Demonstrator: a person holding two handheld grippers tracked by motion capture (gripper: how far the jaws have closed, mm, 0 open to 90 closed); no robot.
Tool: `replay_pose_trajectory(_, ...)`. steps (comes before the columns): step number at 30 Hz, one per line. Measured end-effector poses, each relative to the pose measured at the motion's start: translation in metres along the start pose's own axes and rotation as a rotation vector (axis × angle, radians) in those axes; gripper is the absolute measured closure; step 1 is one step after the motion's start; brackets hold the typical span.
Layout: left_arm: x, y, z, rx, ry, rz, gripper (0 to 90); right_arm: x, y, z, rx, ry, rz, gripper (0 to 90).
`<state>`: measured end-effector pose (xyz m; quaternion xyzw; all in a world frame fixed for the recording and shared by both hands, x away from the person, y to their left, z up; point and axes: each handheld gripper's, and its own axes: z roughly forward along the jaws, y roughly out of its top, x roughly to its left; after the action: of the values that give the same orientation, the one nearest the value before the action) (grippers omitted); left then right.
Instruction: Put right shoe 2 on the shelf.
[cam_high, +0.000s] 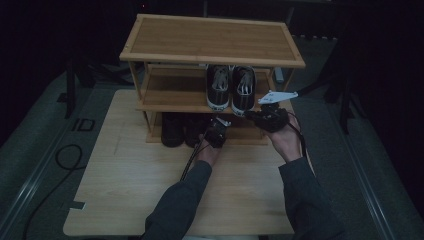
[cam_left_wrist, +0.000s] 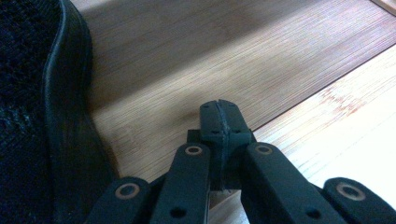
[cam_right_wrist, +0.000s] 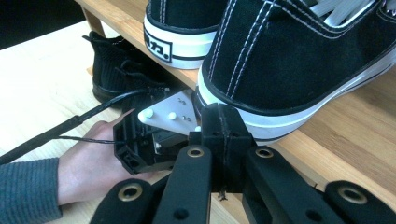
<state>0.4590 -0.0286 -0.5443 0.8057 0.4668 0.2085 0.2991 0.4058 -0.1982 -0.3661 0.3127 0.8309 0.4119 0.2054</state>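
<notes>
Three-tier bamboo shoe rack (cam_high: 210, 40) on the table (cam_high: 125, 185): black-and-white sneakers (cam_high: 231, 87) on the middle shelf, black shoes (cam_high: 172, 130) on the bottom one. I see my right gripper (cam_right_wrist: 222, 119) jaws pressed together, empty, tip right at the near sneaker's (cam_right_wrist: 299, 60) toe. Left gripper (cam_left_wrist: 219, 112) also closed on nothing, over the bottom shelf beside a black shoe (cam_left_wrist: 42, 116).

We are counting one rack (cam_high: 210, 40) with three shelves. On the rack's middle shelf we are seeing two sneakers (cam_high: 230, 87). On the rack's bottom shelf we are seeing two dark shoes (cam_high: 180, 129). In front of the rack we are counting two grippers, left (cam_high: 218, 126) and right (cam_high: 250, 114), and two hands.
</notes>
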Motion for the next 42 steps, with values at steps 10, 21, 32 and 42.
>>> replay_pose_trajectory(10, -0.002, 0.000, 0.001, -0.017, -0.007, -0.018, 90.0, 0.004, 0.007, 0.007, 0.013, -0.012, -0.029, 90.0)
replay_pose_trajectory(21, 0.000, 0.000, 0.000, 0.001, 0.002, 0.002, 90.0, 0.004, 0.010, 0.011, 0.021, -0.014, -0.038, 90.0)
replay_pose_trajectory(32, 0.000, 0.000, 0.000, -0.006, 0.003, 0.003, 90.0, 0.006, 0.010, 0.012, 0.019, -0.030, -0.046, 90.0)
replay_pose_trajectory(42, 0.000, 0.000, 0.000, -0.006, 0.003, 0.004, 90.0, 0.006, 0.010, 0.013, 0.017, -0.041, -0.051, 90.0)
